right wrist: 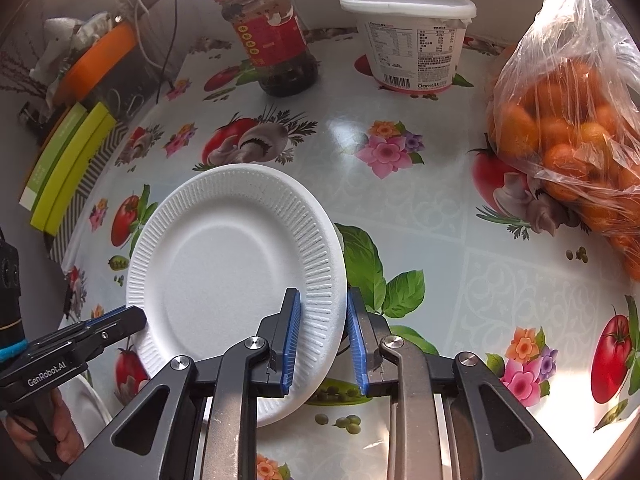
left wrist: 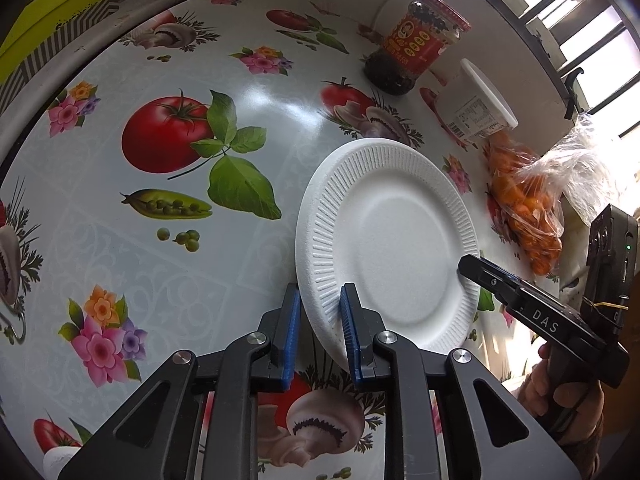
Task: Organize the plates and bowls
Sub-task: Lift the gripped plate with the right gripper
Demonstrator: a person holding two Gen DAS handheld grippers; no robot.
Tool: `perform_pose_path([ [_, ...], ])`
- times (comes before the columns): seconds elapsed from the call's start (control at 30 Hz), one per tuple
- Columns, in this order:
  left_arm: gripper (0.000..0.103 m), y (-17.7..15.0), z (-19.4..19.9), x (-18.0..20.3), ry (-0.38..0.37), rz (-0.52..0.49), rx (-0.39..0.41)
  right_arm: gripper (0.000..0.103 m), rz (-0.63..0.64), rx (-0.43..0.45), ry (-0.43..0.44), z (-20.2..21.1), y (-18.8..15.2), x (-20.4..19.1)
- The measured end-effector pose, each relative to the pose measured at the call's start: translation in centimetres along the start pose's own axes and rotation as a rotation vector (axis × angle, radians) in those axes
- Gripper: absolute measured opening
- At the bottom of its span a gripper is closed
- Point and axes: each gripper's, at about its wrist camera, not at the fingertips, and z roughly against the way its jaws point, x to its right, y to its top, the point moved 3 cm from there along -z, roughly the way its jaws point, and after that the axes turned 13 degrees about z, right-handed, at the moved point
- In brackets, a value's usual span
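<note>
Left gripper (left wrist: pixel 320 320) and right gripper (right wrist: pixel 323 330), jaws closed on opposite rims of one white foam plate (left wrist: pixel 394 240), hold it over the printed tabletop (left wrist: pixel 120 240) near a jar (right wrist: pixel 272 40).

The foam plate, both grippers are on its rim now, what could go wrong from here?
1. The foam plate is thin; the left gripper and right gripper pinching opposite edges could dent or crack its rim.
2. Uneven lifting could bend it or pull it from one gripper.
3. Swinging it toward the bag of oranges or the jar risks a knock.
</note>
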Motion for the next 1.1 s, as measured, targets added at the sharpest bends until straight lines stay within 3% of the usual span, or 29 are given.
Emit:
perform_pose_path([
  [0.47, 0.021, -1.2, 3.2, -0.5, -0.022, -0.007, 0.024, 0.022, 0.005, 0.037, 0.009, 2.7, -0.9, -1.8],
  [1.1, 0.021, -4.5, 9.0, -4.4, -0.036, 0.010, 0.081, 0.022, 0.073, 0.074, 0.051, 6.7, -4.3, -8.2],
])
